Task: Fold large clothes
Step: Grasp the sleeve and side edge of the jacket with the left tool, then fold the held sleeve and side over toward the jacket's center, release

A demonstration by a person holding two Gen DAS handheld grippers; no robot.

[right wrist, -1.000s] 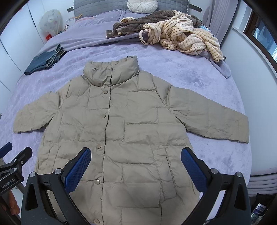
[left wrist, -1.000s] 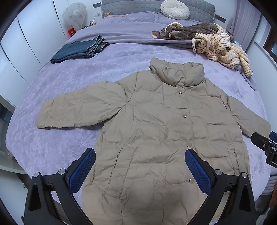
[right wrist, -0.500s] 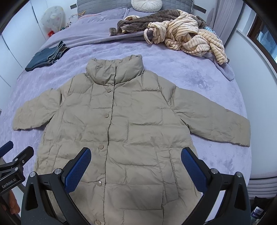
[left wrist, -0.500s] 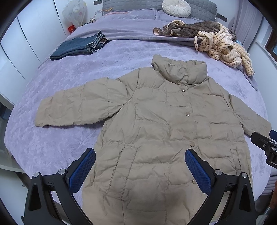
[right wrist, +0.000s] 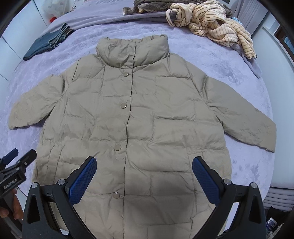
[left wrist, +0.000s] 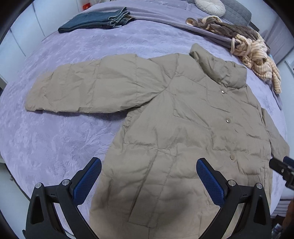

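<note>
A beige puffer jacket lies flat and face up on the purple bed, snapped closed, collar toward the headboard, both sleeves spread out. My left gripper hovers open over the jacket's lower left part, its left pad above the hem's edge. My right gripper hovers open over the lower front, near the bottom snaps. Nothing is between either pair of fingers. The left sleeve stretches out toward the bed's left side; the right sleeve reaches toward the right edge.
Folded blue jeans lie at the far left of the bed. A heap of striped cream and brown clothes sits at the far right by a round cushion. The bedspread shows around the jacket.
Both grippers have moved forward and lower over the jacket, so it fills more of each view. The left view has swung leftward toward the left sleeve. Jaws stayed open.
</note>
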